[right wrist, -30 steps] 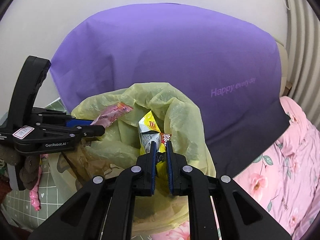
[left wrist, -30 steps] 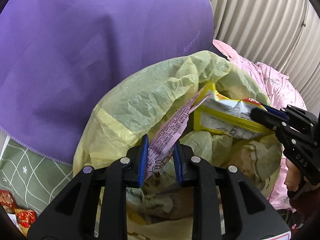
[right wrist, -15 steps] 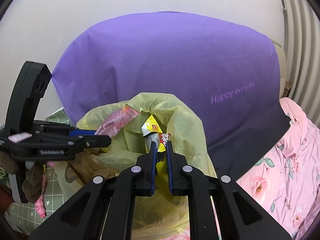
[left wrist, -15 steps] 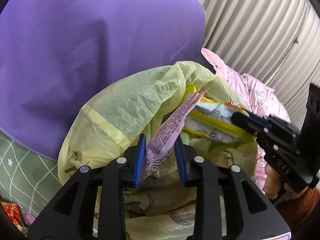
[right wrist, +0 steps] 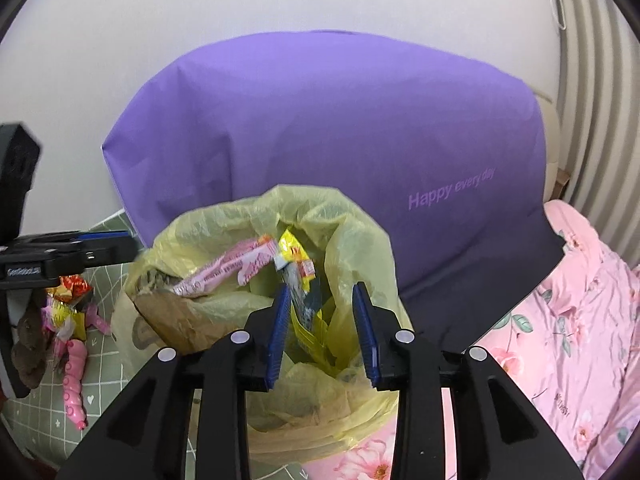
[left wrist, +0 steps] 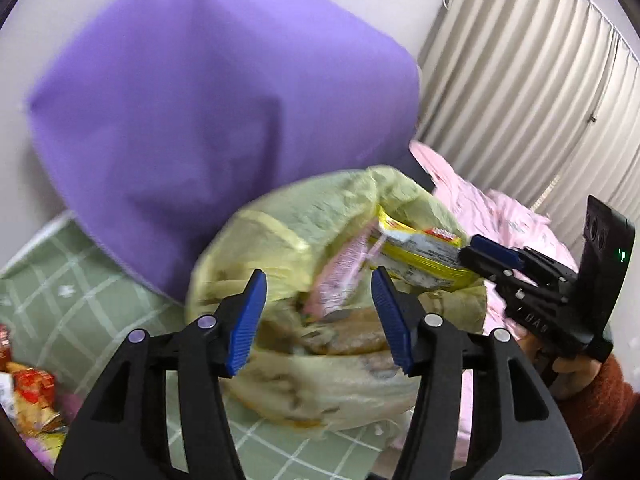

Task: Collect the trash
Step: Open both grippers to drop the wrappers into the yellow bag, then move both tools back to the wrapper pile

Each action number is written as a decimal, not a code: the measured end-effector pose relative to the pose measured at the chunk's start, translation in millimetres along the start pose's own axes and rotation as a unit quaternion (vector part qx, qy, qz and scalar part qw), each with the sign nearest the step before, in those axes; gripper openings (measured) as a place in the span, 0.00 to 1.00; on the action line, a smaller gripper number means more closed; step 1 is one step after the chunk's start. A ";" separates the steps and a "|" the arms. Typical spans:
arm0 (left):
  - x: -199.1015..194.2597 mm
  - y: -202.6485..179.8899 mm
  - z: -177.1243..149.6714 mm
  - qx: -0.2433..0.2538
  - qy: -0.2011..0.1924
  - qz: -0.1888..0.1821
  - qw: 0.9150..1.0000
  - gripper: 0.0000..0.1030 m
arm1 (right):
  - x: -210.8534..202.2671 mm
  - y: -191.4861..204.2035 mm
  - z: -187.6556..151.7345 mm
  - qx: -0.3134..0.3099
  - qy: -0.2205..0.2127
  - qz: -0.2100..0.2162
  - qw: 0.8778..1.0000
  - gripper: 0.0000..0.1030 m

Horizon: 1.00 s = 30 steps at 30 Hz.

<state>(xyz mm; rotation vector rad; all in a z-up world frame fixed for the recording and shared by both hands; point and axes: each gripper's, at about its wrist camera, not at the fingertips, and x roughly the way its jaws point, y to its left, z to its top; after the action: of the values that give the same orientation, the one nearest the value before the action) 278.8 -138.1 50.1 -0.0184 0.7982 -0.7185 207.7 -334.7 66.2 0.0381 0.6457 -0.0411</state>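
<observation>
Both wrappers dropped in the bag, more trash off to our left

Both claws gape with nothing in them: the left claw (left wrist: 318,316) and right claw (right wrist: 322,330) hang right over the yellow trash bag (right wrist: 360,248), where the pink wrapper (right wrist: 228,270) and yellow snack packet (right wrist: 294,250) lie. The leftover wrappers (right wrist: 66,300) sit on the green bedsheet (right wrist: 104,376), nearer our left claw, though it's blurry there.
</observation>
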 end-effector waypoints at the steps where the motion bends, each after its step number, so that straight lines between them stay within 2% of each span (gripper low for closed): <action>1: -7.0 2.7 -1.9 0.001 -0.007 0.012 1.000 0.50 | -2.3 1.2 1.8 0.002 -0.004 0.000 1.000 0.30; 7: -61.8 40.9 -31.5 -0.026 -0.059 0.093 0.994 0.50 | -15.4 31.5 10.3 0.008 -0.036 0.027 0.999 0.37; 10: -94.5 63.3 -54.2 -0.051 -0.085 0.135 0.986 0.50 | -15.9 57.3 10.9 0.001 -0.045 0.060 0.997 0.44; 12: -114.5 81.6 -68.9 -0.076 -0.096 0.157 0.980 0.50 | -12.9 75.2 10.2 -0.005 -0.044 0.085 0.995 0.44; 17: -170.7 129.6 -112.0 -0.127 -0.127 0.226 0.957 0.50 | 4.4 130.0 -0.6 -0.050 -0.010 0.137 0.989 0.44; 19: -190.0 153.7 -130.4 -0.150 -0.125 0.263 0.945 0.50 | 13.5 154.0 -6.6 -0.069 0.010 0.158 0.985 0.44; 22: -214.6 183.0 -156.8 -0.197 -0.126 0.297 0.926 0.50 | 24.8 187.2 -14.5 -0.101 0.033 0.178 0.978 0.44; 24: -231.1 200.7 -176.8 -0.224 -0.125 0.317 0.913 0.50 | 30.2 206.5 -19.1 -0.116 0.040 0.197 0.973 0.44; 28: -253.7 223.9 -208.8 -0.259 -0.123 0.342 0.895 0.50 | 44.8 250.9 -21.1 -0.147 0.055 0.234 0.959 0.44; 30: -260.6 231.1 -219.9 -0.272 -0.122 0.347 0.889 0.50 | 52.7 272.3 -17.9 -0.157 0.059 0.251 0.953 0.44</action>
<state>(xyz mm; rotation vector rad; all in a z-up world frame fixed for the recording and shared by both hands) 144.0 247.8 -1.1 -0.3101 0.6755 0.2023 252.6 -63.3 26.3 -0.1031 0.7410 0.5600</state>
